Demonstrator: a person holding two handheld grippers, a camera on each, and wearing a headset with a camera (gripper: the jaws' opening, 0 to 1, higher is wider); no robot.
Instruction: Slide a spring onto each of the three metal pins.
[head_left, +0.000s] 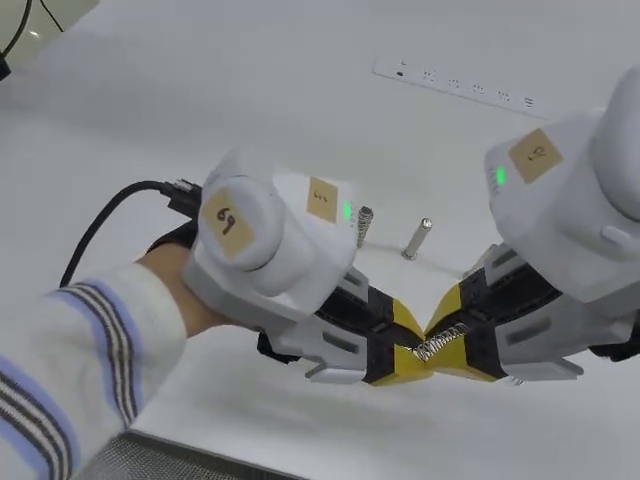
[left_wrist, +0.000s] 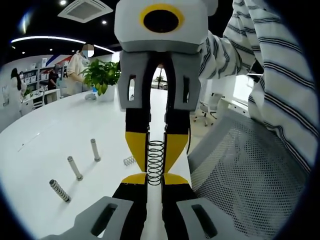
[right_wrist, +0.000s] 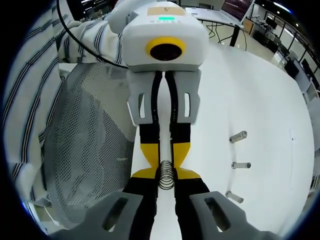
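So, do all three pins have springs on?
No, in the left gripper view the near pin carries a spring, but the middle pin and far pin are bare.

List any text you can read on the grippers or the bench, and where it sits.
"69", handwritten, as best it reads: tan sticker on the white left gripper's rounded cap.
Too blurred to read: second tan sticker on that gripper; tan square sticker on the white right gripper; markings on the white power strip.

Open-plan office/lab: long white worktable (left_wrist: 45, 135), potted plant (left_wrist: 102, 75), swivel chair (left_wrist: 205, 107), ceiling AC vent (left_wrist: 85, 9), ppl (left_wrist: 77, 70) at back
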